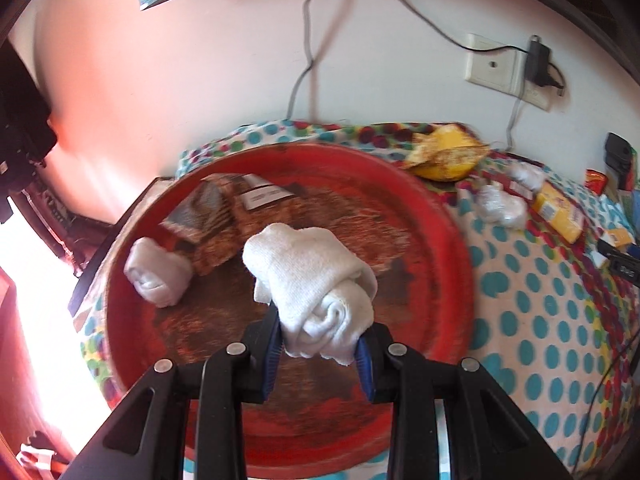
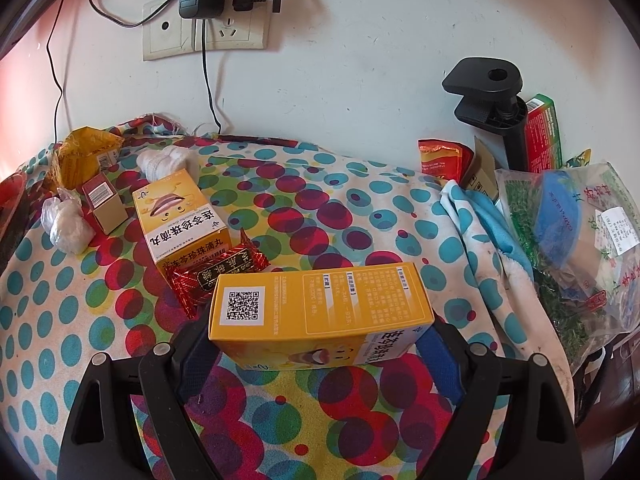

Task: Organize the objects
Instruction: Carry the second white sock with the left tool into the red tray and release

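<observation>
Your left gripper (image 1: 320, 344) sits closest to the lens, its blue pads clamped on a rolled white sock (image 1: 312, 284) that hangs above the red tray (image 1: 436, 240). A second sock roll (image 1: 158, 276) already lies in that tray at its left side, touching some flat packets (image 1: 224, 208), so you look to be mid-delivery: sock carried over the tray, not yet set down. You next need to lower it onto the bare tray floor near the other roll, then part the pads.

Your right gripper (image 2: 320, 344) has its fingers closed on the ends of a yellow medicine box (image 2: 320, 304), held crosswise just above the spotted cloth (image 2: 360, 216). A matching yellow box (image 2: 180, 216) and a red candy wrapper (image 2: 216, 276) lie just beyond it. That box presumably goes to the tray too, so bring it leftward once the sock is released, and watch the wrapper beside it
</observation>
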{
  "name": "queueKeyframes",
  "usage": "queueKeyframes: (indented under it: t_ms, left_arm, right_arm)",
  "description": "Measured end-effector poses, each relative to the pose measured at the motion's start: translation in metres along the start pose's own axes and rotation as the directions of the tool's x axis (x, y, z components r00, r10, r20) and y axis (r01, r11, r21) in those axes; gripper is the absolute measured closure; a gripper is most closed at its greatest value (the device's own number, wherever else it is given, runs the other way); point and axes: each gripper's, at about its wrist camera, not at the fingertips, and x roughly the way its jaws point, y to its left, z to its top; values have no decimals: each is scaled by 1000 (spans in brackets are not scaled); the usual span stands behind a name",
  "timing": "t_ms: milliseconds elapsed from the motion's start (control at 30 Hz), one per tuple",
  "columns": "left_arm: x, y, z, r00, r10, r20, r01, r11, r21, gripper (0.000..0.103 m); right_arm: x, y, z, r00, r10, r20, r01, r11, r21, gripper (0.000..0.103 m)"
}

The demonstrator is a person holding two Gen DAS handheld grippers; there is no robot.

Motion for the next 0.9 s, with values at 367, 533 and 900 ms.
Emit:
queueKeyframes:
  t_ms: [367, 533, 900]
  left_arm:
    - [14, 69, -9, 996, 77, -35, -79, 994, -75, 71]
    - [15, 90, -12, 995, 90, -40, -92, 993, -72, 71]
    - [-3, 122, -36, 995, 90, -53, -94, 992, -87, 63]
  right_arm:
    - [0, 0, 0, 1000, 2, 0, -2, 1000, 1, 16]
    - [1, 2, 1, 1000, -5, -5, 5, 1000, -5, 16]
    - [2, 4, 1, 1000, -27, -1, 27, 999, -30, 16]
